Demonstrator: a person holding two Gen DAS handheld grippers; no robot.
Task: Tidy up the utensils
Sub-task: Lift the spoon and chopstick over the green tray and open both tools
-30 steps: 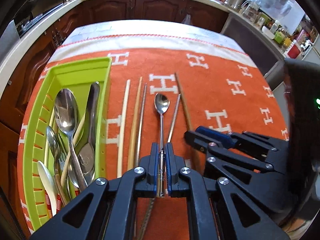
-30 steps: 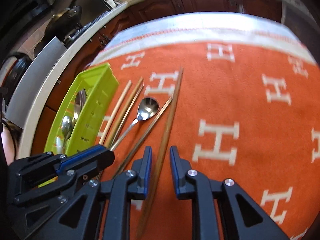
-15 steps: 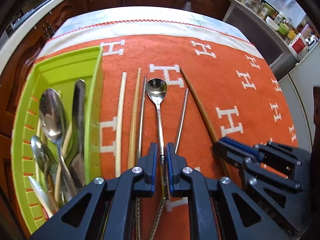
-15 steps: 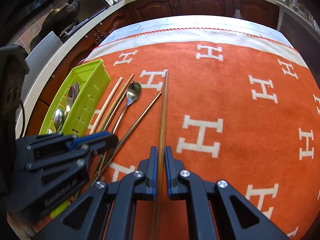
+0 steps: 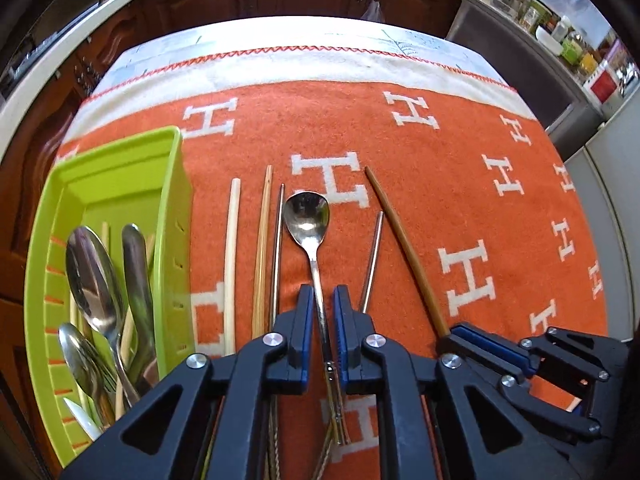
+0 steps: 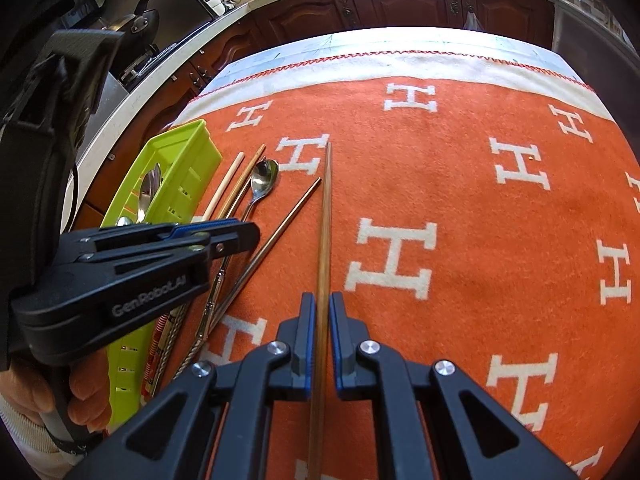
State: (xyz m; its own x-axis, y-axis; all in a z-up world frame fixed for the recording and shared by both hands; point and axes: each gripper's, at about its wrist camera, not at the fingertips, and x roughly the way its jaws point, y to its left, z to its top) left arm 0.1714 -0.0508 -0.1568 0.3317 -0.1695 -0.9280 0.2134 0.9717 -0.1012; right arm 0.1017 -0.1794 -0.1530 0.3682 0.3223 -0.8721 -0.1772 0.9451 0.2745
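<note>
We saw an orange woollen blanket (image 5: 460,184) with white H letters covering the table. A lime-green slotted plastic tray (image 5: 120,176) of steel cutlery sat at its left edge. Right of the tray lay pale chopsticks (image 5: 231,264). Further right, our left gripper (image 5: 320,320) was clamped on a long-handled steel spoon (image 5: 308,216), and our right gripper (image 6: 319,332) had closed on a dark brown wooden chopstick (image 6: 325,224).

Orange blanket (image 5: 400,208) (white H's), lime tray (image 5: 120,168).
</note>
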